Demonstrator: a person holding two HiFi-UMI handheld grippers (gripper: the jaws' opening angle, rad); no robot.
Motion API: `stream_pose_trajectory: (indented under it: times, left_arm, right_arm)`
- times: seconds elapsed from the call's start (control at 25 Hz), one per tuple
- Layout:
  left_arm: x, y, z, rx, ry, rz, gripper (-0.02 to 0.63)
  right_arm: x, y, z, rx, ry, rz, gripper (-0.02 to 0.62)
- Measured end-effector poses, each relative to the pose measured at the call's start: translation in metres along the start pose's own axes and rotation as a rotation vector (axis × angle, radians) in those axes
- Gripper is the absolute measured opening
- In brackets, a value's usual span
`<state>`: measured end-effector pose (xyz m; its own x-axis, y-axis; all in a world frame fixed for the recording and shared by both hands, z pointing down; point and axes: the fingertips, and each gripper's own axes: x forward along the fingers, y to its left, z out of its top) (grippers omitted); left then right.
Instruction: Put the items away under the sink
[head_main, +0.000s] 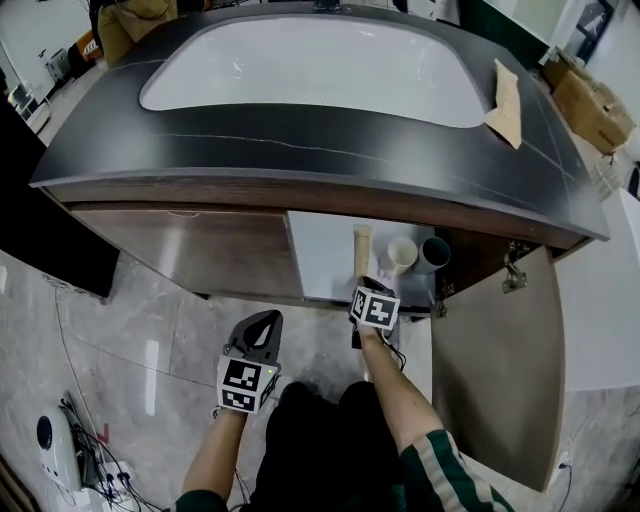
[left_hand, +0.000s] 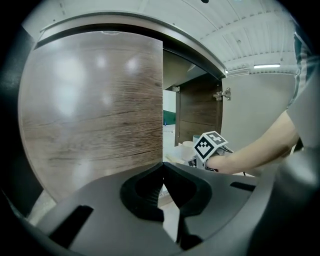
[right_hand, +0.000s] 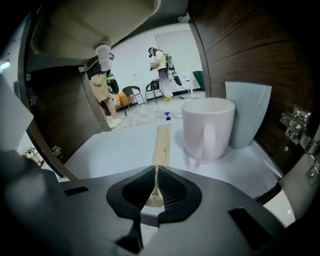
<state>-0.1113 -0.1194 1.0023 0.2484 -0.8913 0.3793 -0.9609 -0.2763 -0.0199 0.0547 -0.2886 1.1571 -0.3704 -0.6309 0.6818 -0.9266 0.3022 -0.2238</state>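
A long flat beige packet (head_main: 361, 250) lies on the white cabinet floor (head_main: 320, 255) under the sink. Its near end sits between the jaws of my right gripper (head_main: 361, 283), which is shut on it at the cabinet's front edge. In the right gripper view the packet (right_hand: 162, 145) runs forward from the right gripper (right_hand: 156, 167), left of a white mug (right_hand: 207, 128) and a grey cup (right_hand: 247, 115). My left gripper (head_main: 262, 322) hangs lower, outside the cabinet, shut and empty. Seen in its own view, the left gripper (left_hand: 162, 165) faces the closed wooden door (left_hand: 95, 105).
The right cabinet door (head_main: 500, 370) stands open, and the left door (head_main: 190, 250) is closed. The dark counter (head_main: 300, 140) with its white basin (head_main: 320, 65) overhangs above. A drain pipe (right_hand: 103, 55) hangs at the back left inside. A white device with cables (head_main: 55, 445) lies on the floor.
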Motion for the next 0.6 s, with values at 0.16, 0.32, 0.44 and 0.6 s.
stream_pose_trajectory:
  times: [0.16,0.32,0.44,0.6]
  left_arm:
    - [-0.004,0.004,-0.003,0.003,0.001,0.01,0.011]
    - [-0.008,0.008,-0.006,0.004,0.001,0.021,0.011]
    - [-0.011,0.008,-0.007,0.003,0.002,0.023,0.011]
    - [-0.015,0.008,-0.003,0.003,-0.004,0.018,0.011]
  right_arm:
    - [0.006,0.005,-0.006,-0.038,0.003,0.003,0.052]
    - [0.008,0.005,-0.008,-0.095,-0.005,-0.017,0.075]
    - [0.009,0.002,-0.013,-0.117,0.005,-0.022,0.151]
    - [-0.006,0.011,0.006,-0.18,-0.078,-0.005,0.167]
